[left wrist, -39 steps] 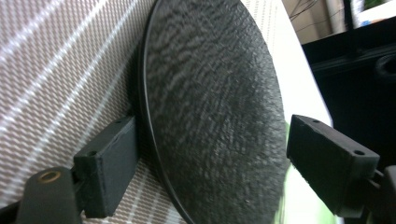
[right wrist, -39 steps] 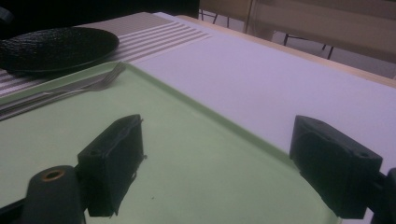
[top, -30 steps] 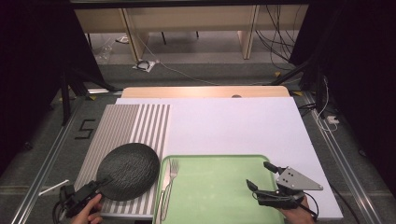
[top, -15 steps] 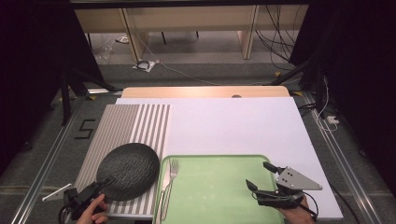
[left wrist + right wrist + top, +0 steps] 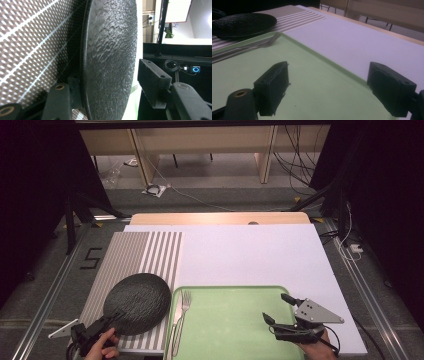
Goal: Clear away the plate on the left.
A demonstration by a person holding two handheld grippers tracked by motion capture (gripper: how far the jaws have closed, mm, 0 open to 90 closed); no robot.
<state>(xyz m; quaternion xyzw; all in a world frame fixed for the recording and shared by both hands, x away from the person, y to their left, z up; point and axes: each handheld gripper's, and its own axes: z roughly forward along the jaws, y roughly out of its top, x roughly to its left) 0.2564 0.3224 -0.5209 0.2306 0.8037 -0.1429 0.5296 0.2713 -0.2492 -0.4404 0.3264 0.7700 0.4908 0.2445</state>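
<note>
The black textured plate (image 5: pixel 137 302) lies on the striped placemat (image 5: pixel 131 257) just left of the green tray (image 5: pixel 235 320). The left gripper (image 5: pixel 111 320) has its jaws around the plate's near rim and has just been narrowing them; one jaw already touches while the other stands off, so I judge no grip yet. The right gripper (image 5: pixel 280 307) hovers wide open over the tray.

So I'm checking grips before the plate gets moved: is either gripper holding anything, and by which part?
Nothing is gripped yet. The left gripper straddles the near rim of the black plate, its jaws just closing but one still apart. The right gripper is open over the green tray.
</note>
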